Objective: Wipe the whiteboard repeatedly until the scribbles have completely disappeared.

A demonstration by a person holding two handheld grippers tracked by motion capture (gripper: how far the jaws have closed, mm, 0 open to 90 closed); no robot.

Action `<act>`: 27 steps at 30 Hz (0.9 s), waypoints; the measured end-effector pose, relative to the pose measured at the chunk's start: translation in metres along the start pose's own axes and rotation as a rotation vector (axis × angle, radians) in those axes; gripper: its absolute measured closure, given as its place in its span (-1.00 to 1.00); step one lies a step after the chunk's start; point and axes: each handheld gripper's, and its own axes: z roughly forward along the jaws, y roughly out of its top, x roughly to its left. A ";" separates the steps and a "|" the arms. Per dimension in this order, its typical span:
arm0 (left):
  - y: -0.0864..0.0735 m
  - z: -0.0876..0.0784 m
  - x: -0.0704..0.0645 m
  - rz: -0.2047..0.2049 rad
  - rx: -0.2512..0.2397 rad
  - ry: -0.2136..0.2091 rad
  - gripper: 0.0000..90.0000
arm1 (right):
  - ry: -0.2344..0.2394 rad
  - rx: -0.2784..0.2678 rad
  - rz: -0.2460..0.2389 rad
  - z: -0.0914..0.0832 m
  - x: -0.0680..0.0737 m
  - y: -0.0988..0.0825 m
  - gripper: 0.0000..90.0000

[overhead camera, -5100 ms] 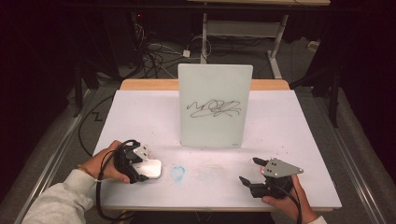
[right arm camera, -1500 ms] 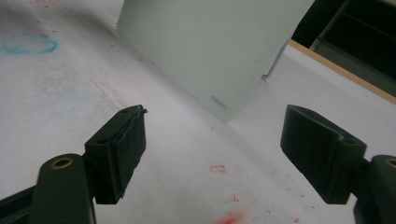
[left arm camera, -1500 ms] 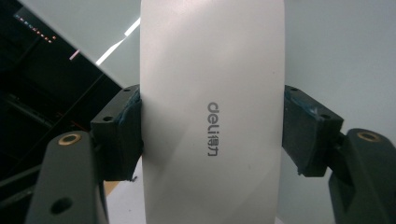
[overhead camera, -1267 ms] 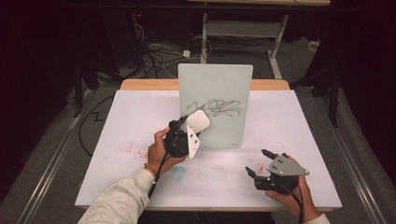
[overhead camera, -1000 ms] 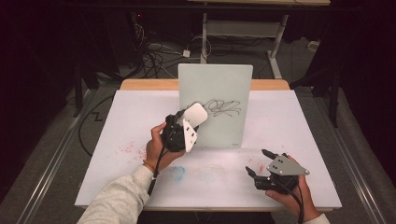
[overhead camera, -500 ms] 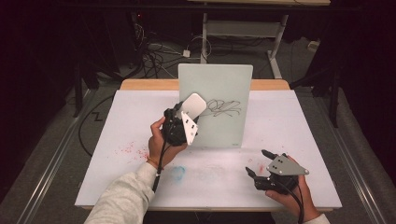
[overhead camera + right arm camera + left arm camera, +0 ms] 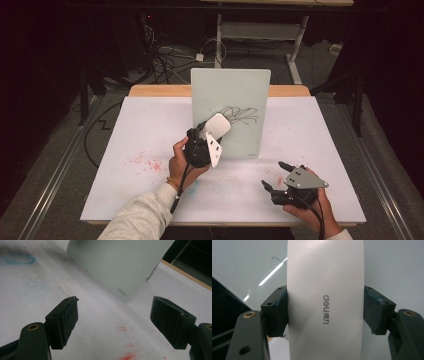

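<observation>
The left gripper clamps the white oblong plastic eraser between its fingers, flat against the upright pale glass board beside the black scribble, probably to wipe it. The right gripper rests with fingers apart on the white surface.

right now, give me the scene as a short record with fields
work in hand: wiping the scribble off the upright whiteboard
left tool: shut on the white eraser, held up against the board's left part
scribble: black lines, partly under the eraser
right tool: open, holds nothing, low over the table at its near right
table marks: red specks at left
</observation>
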 end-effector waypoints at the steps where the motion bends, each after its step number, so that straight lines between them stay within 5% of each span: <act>1: 0.001 0.000 0.003 -0.010 -0.003 0.006 -0.35 | 0.000 0.000 0.000 0.000 0.000 0.000 -0.48; 3: 0.002 0.000 0.006 -0.021 -0.006 0.012 -0.35 | -0.002 0.000 -0.001 0.000 0.000 0.000 -0.49; 6: 0.008 -0.002 0.026 -0.098 -0.021 0.033 -0.35 | -0.004 -0.003 0.002 -0.001 0.000 0.000 -0.48; 8: 0.011 -0.001 0.027 -0.101 -0.020 0.040 -0.35 | -0.007 -0.003 0.002 -0.001 -0.001 0.001 -0.49; 11: 0.016 0.002 0.020 -0.084 -0.016 0.071 -0.35 | -0.008 -0.005 0.003 -0.001 -0.001 0.001 -0.48; 20: 0.020 0.010 -0.024 -0.014 -0.008 0.037 -0.35 | 0.012 -0.009 0.024 -0.002 -0.004 0.000 -0.48; 27: 0.021 0.010 -0.029 0.002 -0.005 0.023 -0.35 | 0.015 -0.010 0.025 -0.002 -0.004 0.000 -0.48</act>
